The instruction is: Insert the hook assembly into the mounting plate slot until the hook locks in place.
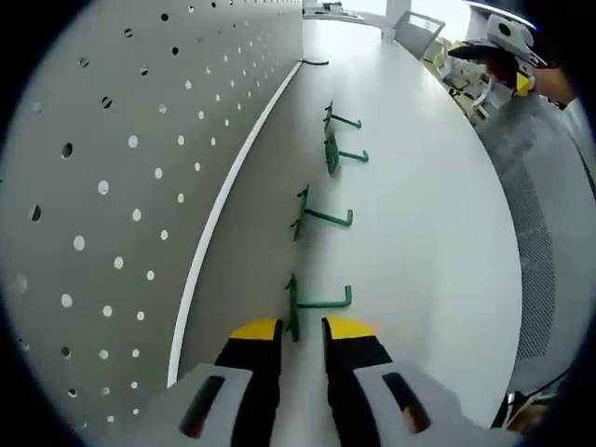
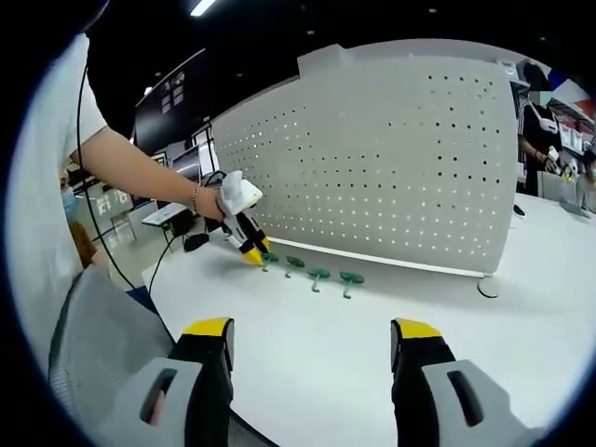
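Four green hooks lie in a row on the white table [image 1: 438,233] in front of a white pegboard [image 1: 121,168]. In the left gripper view the nearest hook [image 1: 317,303] has its base plate just between the yellow tips of my left gripper [image 1: 303,326], whose jaws stand a little apart and do not clamp it. Beyond it lie further hooks [image 1: 321,217], [image 1: 340,154]. The right gripper view shows the left gripper [image 2: 253,251] held by a hand at the leftmost hook [image 2: 268,259] below the pegboard [image 2: 391,158]. My right gripper [image 2: 312,328] hangs wide open above the table edge, holding nothing.
A grey mesh chair back [image 2: 93,345] sits at the table's near edge, seen also as mesh [image 1: 540,233]. A black cable [image 2: 177,244] trails off the left end. The pegboard's foot [image 2: 486,287] rests on the table at right. A person [image 2: 535,130] stands far right.
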`<state>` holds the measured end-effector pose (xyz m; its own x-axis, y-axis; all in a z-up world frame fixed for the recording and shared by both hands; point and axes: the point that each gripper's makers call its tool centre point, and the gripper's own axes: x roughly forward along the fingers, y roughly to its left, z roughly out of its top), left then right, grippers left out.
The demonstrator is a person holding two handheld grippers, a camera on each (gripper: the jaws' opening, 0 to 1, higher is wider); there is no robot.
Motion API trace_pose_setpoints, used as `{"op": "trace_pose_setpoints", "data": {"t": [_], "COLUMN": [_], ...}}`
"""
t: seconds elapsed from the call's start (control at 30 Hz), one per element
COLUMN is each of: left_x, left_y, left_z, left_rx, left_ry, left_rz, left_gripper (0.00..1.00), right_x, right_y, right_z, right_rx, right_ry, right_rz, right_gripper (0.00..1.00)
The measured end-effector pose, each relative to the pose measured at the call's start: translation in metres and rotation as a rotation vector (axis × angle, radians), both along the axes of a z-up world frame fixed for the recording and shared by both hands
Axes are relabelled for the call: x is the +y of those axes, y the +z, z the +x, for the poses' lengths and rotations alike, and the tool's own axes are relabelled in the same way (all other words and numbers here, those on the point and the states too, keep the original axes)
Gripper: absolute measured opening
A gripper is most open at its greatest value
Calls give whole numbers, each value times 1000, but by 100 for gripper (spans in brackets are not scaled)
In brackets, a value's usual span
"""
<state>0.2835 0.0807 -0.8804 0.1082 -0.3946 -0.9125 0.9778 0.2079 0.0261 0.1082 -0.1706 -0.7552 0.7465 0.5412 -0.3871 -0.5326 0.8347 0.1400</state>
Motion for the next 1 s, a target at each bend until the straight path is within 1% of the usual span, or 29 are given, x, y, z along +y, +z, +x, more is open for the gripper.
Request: {"op": "trace_pose_setpoints", "data": {"t": [0.07, 0.1, 0.13, 0.17, 0.2, 0.27, 0.4, 0.77, 1.0], "left_x": [1, 1, 3, 4, 2, 3, 3, 2, 3], "left_y": [0, 0, 0, 0, -2, -2, -1, 0, 0], "left_z": [1, 2, 4, 4, 3, 5, 5, 6, 5], "left_rx": [-5, -12, -44, -52, -52, -48, -47, -58, -61], "left_ry": [4, 4, -20, -23, -27, -2, 12, -9, -7], "left_rz": [6, 11, 32, 39, 33, 40, 39, 44, 44], "left_gripper": [15, 12, 9, 6, 6, 5, 5, 3, 3], "right_x": [0, 0, 0, 0, 0, 0, -1, -2, -2], "right_y": [0, 0, 0, 0, 0, -1, -1, 0, -1], "right_z": [0, 0, 0, 0, 0, -1, 0, 1, 0], "right_rx": [0, 0, 1, 1, 1, 1, 2, 1, 2], "right_ry": [1, 2, 1, 1, 1, 0, 0, -3, -3], "right_rz": [-1, -2, -2, -1, -3, -5, -5, -5, -7], "right_gripper": [66, 66, 66, 66, 66, 66, 66, 66, 66]}}
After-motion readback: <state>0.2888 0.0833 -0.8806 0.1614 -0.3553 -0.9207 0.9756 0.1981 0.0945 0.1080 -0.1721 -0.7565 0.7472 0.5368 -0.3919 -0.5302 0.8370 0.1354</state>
